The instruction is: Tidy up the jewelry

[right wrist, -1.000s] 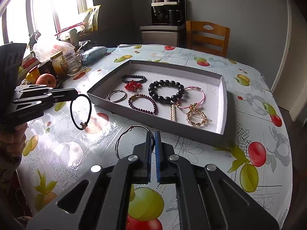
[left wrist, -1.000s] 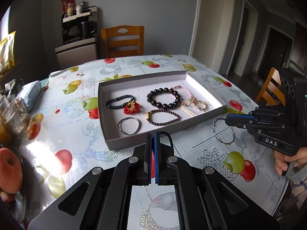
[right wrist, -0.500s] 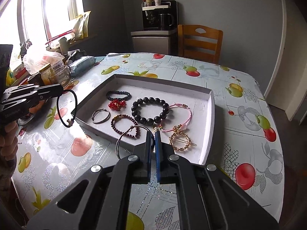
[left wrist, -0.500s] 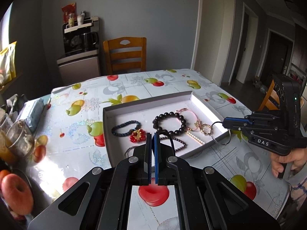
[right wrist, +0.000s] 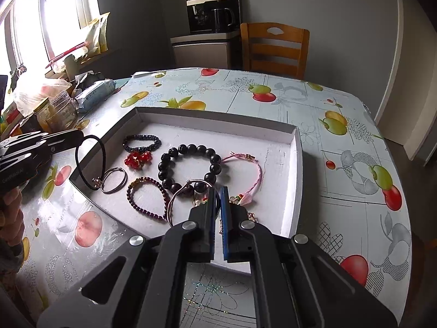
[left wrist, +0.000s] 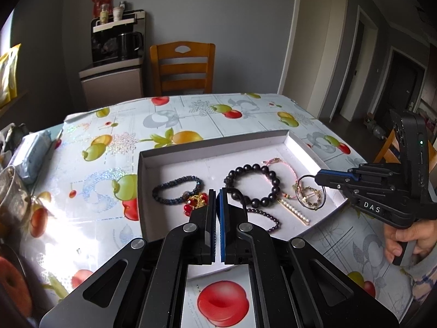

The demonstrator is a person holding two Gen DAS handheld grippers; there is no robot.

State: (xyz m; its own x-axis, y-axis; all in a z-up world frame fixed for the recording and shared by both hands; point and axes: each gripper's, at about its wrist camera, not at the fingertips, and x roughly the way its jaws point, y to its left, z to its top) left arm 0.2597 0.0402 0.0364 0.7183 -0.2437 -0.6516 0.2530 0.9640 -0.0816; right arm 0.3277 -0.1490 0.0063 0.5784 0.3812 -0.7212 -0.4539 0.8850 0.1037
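Observation:
A shallow grey tray (left wrist: 213, 142) (right wrist: 218, 117) holds several bracelets, among them a large black bead bracelet (left wrist: 254, 184) (right wrist: 188, 166). My left gripper (left wrist: 216, 194) is shut on a black cord hair tie (right wrist: 90, 161) and holds it over the tray's left edge. It shows in the right wrist view (right wrist: 79, 136). My right gripper (right wrist: 217, 191) is shut on a thin silver bangle (right wrist: 180, 196) (left wrist: 311, 191) and holds it above the tray's right part. It shows in the left wrist view (left wrist: 318, 177).
The tray lies on a table (left wrist: 191, 114) with a fruit-print cloth. Jars (right wrist: 54, 112), bags and a tissue pack (left wrist: 32, 150) crowd the window side. An apple (left wrist: 11, 284) lies near the left edge. A wooden chair (left wrist: 183, 65) stands behind.
Both grippers have moved forward and in over the tray, each still holding its piece. The hair tie now hangs over the left rim, the bangle over the right part.

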